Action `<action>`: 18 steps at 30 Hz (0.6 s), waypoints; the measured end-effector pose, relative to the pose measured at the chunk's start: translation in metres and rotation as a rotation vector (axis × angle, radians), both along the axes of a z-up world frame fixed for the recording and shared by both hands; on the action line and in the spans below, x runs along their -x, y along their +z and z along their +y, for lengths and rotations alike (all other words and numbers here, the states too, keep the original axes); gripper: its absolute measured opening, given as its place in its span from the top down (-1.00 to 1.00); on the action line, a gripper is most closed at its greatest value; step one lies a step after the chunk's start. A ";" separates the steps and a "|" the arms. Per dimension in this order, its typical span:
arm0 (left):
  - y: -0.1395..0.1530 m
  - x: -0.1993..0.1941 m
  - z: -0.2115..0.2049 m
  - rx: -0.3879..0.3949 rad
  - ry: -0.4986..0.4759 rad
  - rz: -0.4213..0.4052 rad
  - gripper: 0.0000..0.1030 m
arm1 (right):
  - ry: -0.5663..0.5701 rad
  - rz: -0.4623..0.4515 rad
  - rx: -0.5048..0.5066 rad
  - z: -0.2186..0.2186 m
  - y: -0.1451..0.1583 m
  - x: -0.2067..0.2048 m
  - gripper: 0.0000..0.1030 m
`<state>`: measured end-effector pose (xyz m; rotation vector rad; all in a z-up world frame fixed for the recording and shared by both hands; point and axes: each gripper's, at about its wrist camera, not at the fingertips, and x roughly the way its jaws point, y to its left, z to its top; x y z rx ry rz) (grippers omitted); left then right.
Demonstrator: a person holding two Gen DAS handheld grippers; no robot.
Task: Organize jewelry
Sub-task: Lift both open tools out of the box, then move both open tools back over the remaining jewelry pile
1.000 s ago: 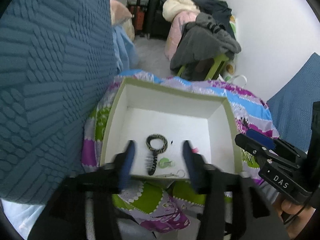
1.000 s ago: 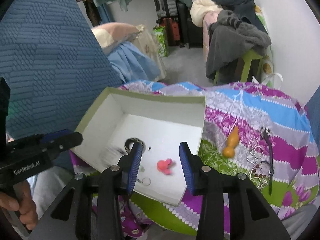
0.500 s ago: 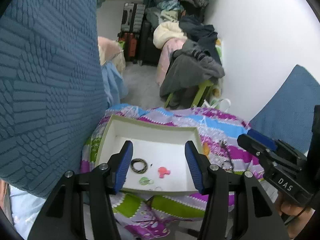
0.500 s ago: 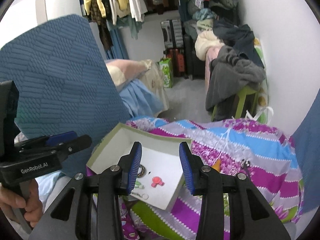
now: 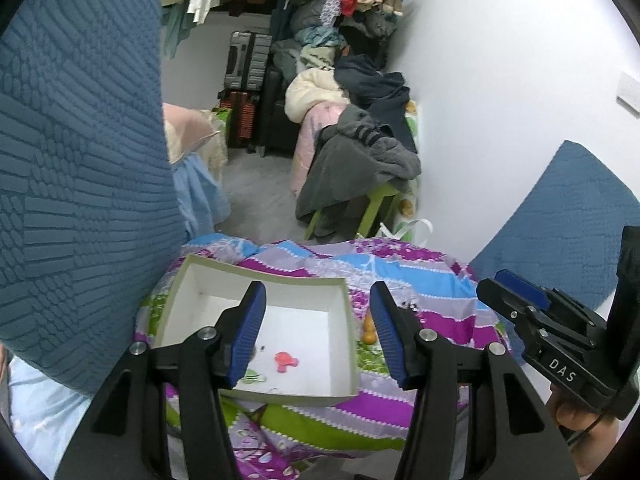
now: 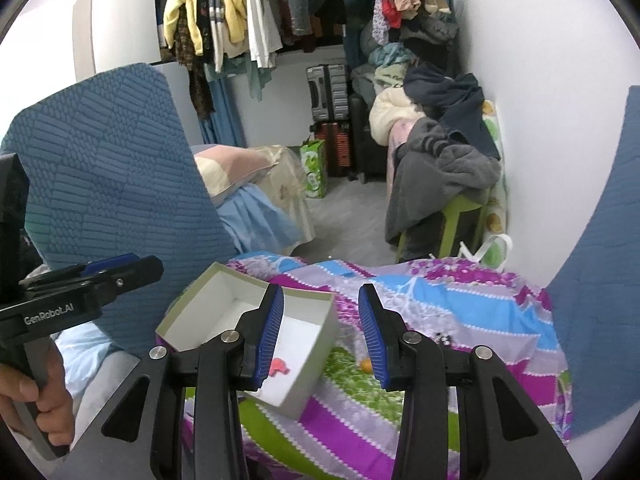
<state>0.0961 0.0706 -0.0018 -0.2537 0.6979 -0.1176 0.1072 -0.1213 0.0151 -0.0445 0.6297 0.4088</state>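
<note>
While both claws hang in the air above the bed, neither holds anything: the left claw stands spread, its blue pads well apart with nothing between them, and the right claw is likewise parted and empty, its gap somewhat narrower. A hand grips the left tool's handle at the edge of the right wrist view, and the other hand shows low at the right of the left wrist view.

The box (white inside, greyish-green outside) lies open on the patterned quilt, close to the blue cushion. On its floor sits a pink piece, with a pale green piece near the front wall; other small bits there are too small to tell. Outside the box, just beside its right wall, an orange piece lies on the quilt, and farther right a dark trinket rests on the fabric.
</note>
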 end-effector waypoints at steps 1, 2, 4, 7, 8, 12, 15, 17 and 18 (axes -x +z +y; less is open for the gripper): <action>0.000 0.000 -0.004 0.003 -0.006 -0.002 -0.06 | -0.007 0.000 0.000 -0.005 0.000 0.001 0.29; 0.000 0.000 -0.007 0.008 -0.013 -0.005 -0.06 | -0.011 -0.002 0.000 -0.009 0.000 0.001 0.29; 0.000 -0.001 -0.015 0.015 -0.026 -0.008 -0.06 | -0.026 -0.008 0.003 -0.018 0.000 0.004 0.29; -0.001 -0.001 -0.028 0.022 -0.046 -0.013 -0.06 | -0.047 -0.009 0.011 -0.033 -0.001 0.006 0.29; -0.002 -0.001 -0.031 0.028 -0.054 -0.013 -0.06 | -0.052 -0.009 0.012 -0.036 -0.001 0.007 0.29; -0.006 -0.002 -0.051 0.035 -0.084 -0.025 -0.06 | -0.081 -0.011 0.020 -0.057 -0.004 0.010 0.29; -0.010 -0.003 -0.064 0.056 -0.098 -0.032 -0.06 | -0.100 -0.006 0.020 -0.072 -0.005 0.013 0.29; -0.013 -0.005 -0.072 0.073 -0.110 -0.032 -0.06 | -0.117 -0.016 0.036 -0.082 -0.006 0.016 0.29; -0.014 -0.006 -0.077 0.074 -0.118 -0.032 -0.06 | -0.123 -0.019 0.042 -0.085 -0.007 0.017 0.29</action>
